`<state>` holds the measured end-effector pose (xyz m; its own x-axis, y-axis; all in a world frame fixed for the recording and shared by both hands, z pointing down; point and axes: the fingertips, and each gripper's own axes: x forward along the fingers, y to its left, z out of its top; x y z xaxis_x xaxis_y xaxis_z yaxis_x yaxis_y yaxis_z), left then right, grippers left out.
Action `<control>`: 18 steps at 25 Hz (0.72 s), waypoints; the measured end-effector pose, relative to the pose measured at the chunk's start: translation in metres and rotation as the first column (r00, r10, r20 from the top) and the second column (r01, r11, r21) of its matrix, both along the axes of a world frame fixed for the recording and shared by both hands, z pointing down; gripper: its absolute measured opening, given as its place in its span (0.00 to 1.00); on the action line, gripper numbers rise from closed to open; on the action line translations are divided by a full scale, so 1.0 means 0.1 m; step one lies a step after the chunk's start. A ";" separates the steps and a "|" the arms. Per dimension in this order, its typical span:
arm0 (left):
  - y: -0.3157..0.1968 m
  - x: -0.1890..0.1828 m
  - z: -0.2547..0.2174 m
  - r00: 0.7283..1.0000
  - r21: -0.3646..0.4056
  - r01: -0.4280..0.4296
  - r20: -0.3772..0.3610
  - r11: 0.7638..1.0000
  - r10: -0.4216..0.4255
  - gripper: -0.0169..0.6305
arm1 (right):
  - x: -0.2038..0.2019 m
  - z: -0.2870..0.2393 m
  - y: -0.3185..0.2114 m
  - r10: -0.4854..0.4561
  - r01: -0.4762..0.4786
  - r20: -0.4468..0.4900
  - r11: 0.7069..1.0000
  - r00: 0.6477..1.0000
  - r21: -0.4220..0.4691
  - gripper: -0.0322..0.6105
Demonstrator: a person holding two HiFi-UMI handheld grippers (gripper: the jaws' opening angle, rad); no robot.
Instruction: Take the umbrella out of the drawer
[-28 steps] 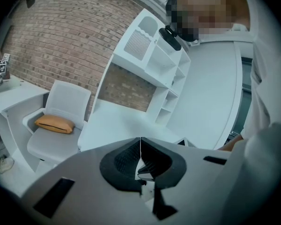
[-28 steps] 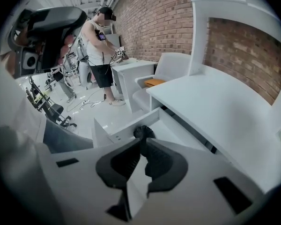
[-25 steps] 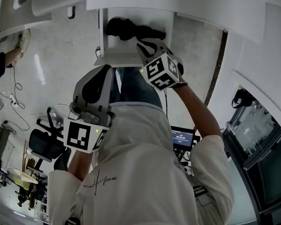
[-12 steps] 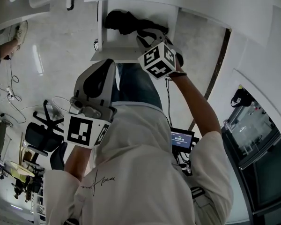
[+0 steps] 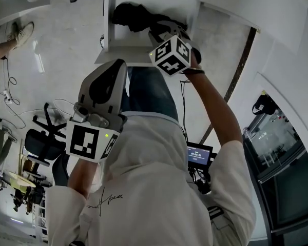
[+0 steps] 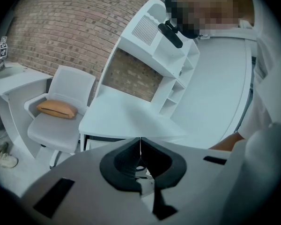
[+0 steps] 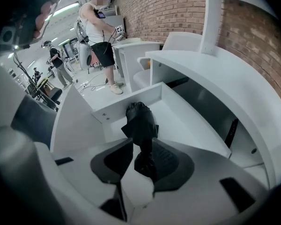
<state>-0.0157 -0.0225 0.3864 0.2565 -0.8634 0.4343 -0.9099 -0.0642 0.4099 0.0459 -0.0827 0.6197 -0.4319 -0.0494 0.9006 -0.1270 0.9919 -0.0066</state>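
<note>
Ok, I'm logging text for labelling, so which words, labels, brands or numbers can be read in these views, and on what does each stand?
Nothing here reads clearly enough to quote.
Dark cursive print on the back of the person's white shirt: too small and looped to read.
Pale digits on the small dark screen beyond the person's side: too blurred to read.
Both gripper views: no readable text.

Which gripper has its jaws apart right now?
The right gripper: its jaws have just been opening, with the black umbrella between them in the drawer. The left gripper has its jaws together, empty.
</note>
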 end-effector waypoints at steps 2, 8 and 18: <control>0.00 0.00 0.04 1.000 -0.008 -0.004 -0.001 1.000 0.004 0.05 | 0.00 0.08 -0.01 -0.006 0.006 -0.012 1.000 1.000 0.002 0.25; 0.01 0.02 0.17 1.000 -0.031 -0.003 -0.007 1.000 0.003 0.05 | 0.00 0.29 -0.03 -0.028 0.028 -0.041 1.000 0.999 0.013 0.28; 0.14 0.01 0.27 1.000 -0.066 -0.017 -0.002 0.998 0.017 0.05 | -0.04 0.65 -0.12 -0.107 0.116 -0.131 0.991 0.986 0.067 0.38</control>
